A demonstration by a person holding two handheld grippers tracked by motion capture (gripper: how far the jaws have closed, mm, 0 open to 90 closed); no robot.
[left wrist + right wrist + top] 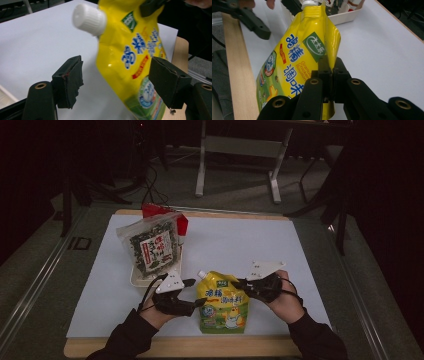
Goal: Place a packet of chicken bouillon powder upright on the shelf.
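The pouch [223, 302] sits nearest, a yellow spouted bag of chicken bouillon held up just above the near part of the bench [280, 245]. Everything else is placed from it. The right tongs [329, 75] are pressed together on its side seam, pinching the thin edge film and carrying the weight. The left tongs [115, 82] are on the pouch's other side, spread, with the pouch's lower edge between the pads but neither pad pressing on it. The white cap [88, 18] sticks out above and to the left of those pads. Behind the pouch and to its left, a white tray [145, 279] holds a seaweed bag [150, 245] standing upright.

The risk is in that single pinch. A slick seam under a full, floppy pouch could slide out, or the pouch could swing on the grip and tip spout-down. If the left tongs close where they are, they would likely squeeze the soft belly, not the cap, bulging the bag and twisting it against the right grip. A wide swing could also knock the seaweed bag.
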